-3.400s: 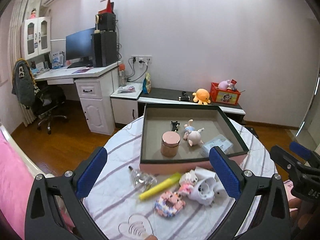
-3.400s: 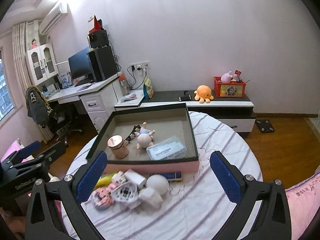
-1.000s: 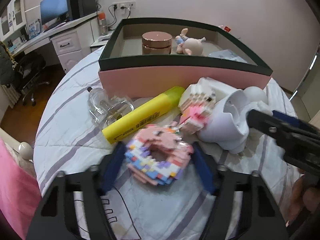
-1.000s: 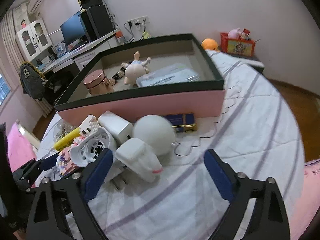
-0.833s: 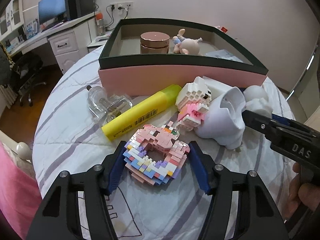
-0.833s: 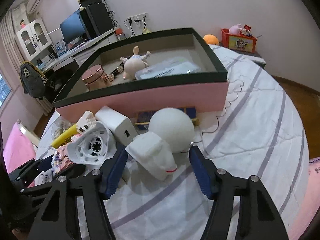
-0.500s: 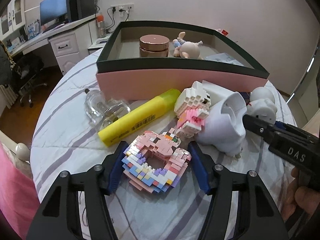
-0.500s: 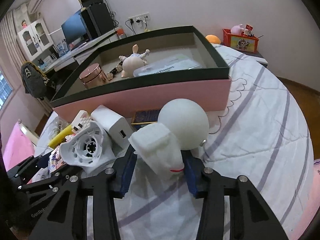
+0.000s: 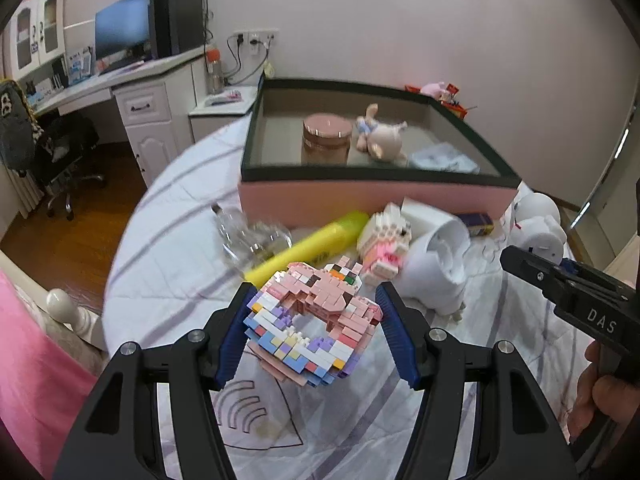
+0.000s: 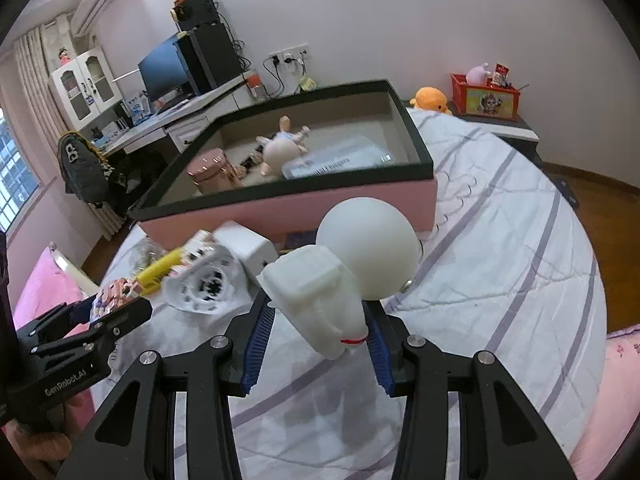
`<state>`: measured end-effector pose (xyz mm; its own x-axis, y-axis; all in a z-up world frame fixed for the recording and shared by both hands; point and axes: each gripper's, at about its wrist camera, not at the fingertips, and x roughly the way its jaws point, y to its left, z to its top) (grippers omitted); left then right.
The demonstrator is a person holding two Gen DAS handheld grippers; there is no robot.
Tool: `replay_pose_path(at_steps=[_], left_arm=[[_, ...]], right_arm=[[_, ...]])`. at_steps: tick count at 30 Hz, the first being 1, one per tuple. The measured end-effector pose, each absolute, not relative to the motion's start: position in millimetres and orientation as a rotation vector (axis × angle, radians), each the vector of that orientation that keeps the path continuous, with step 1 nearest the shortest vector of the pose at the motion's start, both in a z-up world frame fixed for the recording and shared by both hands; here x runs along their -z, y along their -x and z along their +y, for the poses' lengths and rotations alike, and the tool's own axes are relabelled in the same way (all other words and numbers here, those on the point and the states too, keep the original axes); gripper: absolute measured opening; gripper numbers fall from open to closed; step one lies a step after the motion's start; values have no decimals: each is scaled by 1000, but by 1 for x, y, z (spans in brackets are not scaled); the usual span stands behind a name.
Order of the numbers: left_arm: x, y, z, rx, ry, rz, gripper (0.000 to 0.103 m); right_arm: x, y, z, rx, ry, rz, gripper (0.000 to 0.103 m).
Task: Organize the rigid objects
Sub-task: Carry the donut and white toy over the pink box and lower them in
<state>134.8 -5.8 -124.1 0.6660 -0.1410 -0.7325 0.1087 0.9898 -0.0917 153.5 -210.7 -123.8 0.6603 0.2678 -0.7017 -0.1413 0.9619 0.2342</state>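
In the left wrist view, the left gripper (image 9: pixel 316 332) is clamping a pastel ring built of small pink, white and purple toy bricks (image 9: pixel 314 318), its blue pads pressing on both sides and the ring tilting above the striped white tablecloth (image 9: pixel 168 248). Just beyond the fingers are lying a yellow highlighter pen (image 9: pixel 308 246), a clear glass bottle (image 9: pixel 248 236), a small pink-and-white brick rabbit (image 9: pixel 384 242) and a white plastic fan housing (image 9: pixel 440 264). Farther ahead is sitting the pink open box with a dark green rim (image 9: pixel 372 200), holding a rose-gold lidded jar (image 9: pixel 326 140) and a pale pig doll (image 9: pixel 382 140); only this view shows the ring's hollow centre.

In the right wrist view, the right gripper (image 10: pixel 318 342), whose jaws have just been closing, is squeezing a white plastic astronaut figure with a large round helmet (image 10: pixel 344 268) by its body, the helmet pointing away toward the box. To its left the left gripper is showing side-on with the ring between its tips.
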Motion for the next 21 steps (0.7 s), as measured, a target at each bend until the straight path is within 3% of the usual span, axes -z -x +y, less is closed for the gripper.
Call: replay_pose_path(at_steps=[12,21], left_arm=[[59,-198,-3,147,29,699,62],[51,-294,-28,171,20,711,62]], right_arm=[[68,-205,-202,-287,-104,723,45],[72,-294,-196,-283,-56,780,45]])
